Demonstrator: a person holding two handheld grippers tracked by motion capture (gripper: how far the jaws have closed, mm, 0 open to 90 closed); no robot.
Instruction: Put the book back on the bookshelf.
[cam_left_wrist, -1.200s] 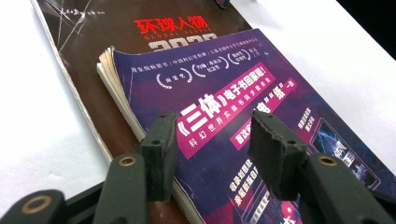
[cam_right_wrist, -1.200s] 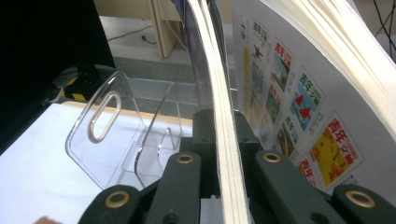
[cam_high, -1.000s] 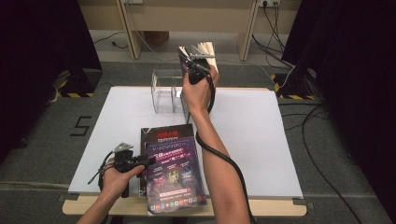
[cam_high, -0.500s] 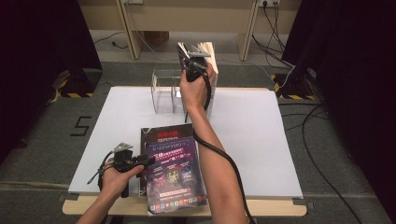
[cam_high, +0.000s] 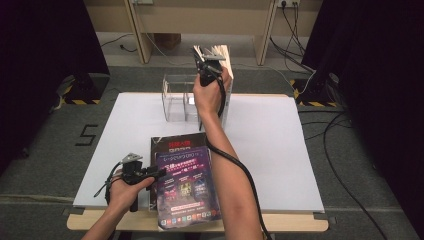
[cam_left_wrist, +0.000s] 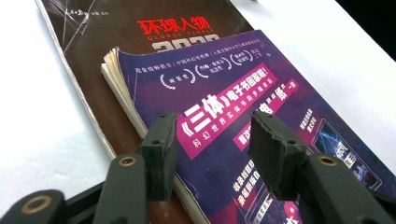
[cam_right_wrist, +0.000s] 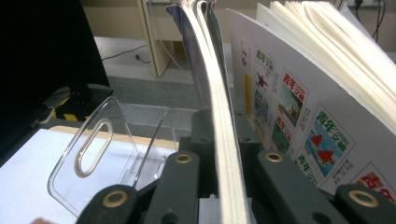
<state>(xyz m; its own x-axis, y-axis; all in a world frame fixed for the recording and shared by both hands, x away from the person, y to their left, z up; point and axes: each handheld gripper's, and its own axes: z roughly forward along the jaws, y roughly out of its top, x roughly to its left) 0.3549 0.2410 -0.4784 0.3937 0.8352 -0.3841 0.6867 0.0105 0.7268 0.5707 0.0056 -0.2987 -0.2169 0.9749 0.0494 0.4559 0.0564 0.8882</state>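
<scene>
A magazine (cam_right_wrist: 224, 140) is seen standing upright at the far edge of the table (cam_high: 280, 145), near the middle of that edge, with the right gripper (cam_high: 206, 67) set on its top edge. In the right gripper view the thin block of pages rises edge-on between the two black jaws, which sit close against it on either side; these jaws have just been opening a little, and whether the pads press on the paper at this instant cannot be told. Just beside that magazine, on the side away from the rack, a second one with a white back cover (cam_right_wrist: 299, 116) printed with small red and blue panels is stood upright, its pages fanned at the top. A clear acrylic rack (cam_high: 177, 97) with upright dividers is placed on the other side of the gripper, against the same far edge — one divider with a slotted hole shows close by in the right gripper view.

At the near edge, left of centre, a purple-covered book (cam_high: 186, 187) is laid flat on a larger dark magazine (cam_high: 172, 142) with red lettering. The left gripper (cam_high: 150, 173) is held at the left side of this stack, pointing across it. In the left gripper view its jaws are spread wide above the purple cover and its left edge — nothing is gripped between the pads (cam_left_wrist: 161, 154).
</scene>
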